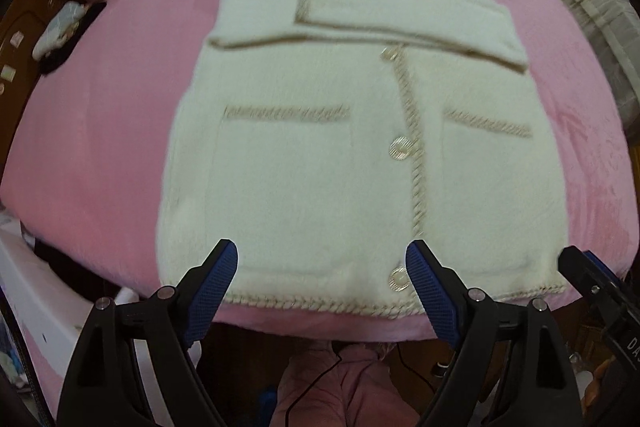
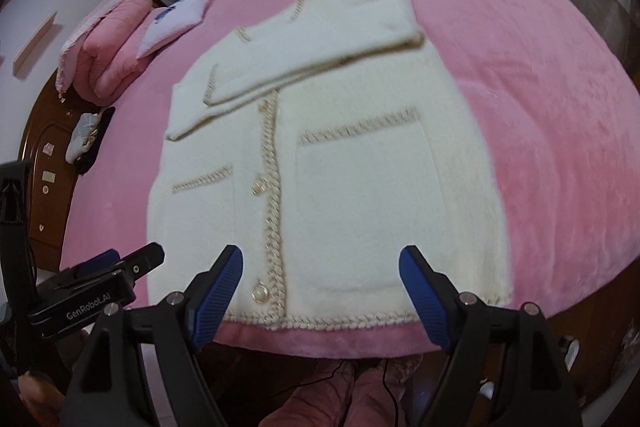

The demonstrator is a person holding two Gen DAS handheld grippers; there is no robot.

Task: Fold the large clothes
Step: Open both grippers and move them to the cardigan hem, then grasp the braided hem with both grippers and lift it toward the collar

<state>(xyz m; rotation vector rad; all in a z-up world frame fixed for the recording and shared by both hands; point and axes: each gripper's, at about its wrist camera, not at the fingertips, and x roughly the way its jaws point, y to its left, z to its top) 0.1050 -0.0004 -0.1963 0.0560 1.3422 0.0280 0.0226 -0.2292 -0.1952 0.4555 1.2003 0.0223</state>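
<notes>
We hold both grippers — left (image 1: 322, 281), right (image 2: 320, 285) — fingers wide, empty, near the cardigan (image 1: 340, 147) hem; uneven grabs could skew the fold.

a home bedroom: pink bed (image 2: 520, 75), folded quilt (image 2: 108, 55), pillow (image 2: 176, 19), wooden headboard (image 2: 44, 163).

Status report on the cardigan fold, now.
Left gripper open, empty, at the hem. Right gripper open, empty, likewise. Cream cardigan flat on pink bed, sleeves folded across chest. Nothing in the way.

Cream cardigan (image 1: 320, 163) with beige braided trim on a pink blanket (image 1: 100, 131).
</notes>
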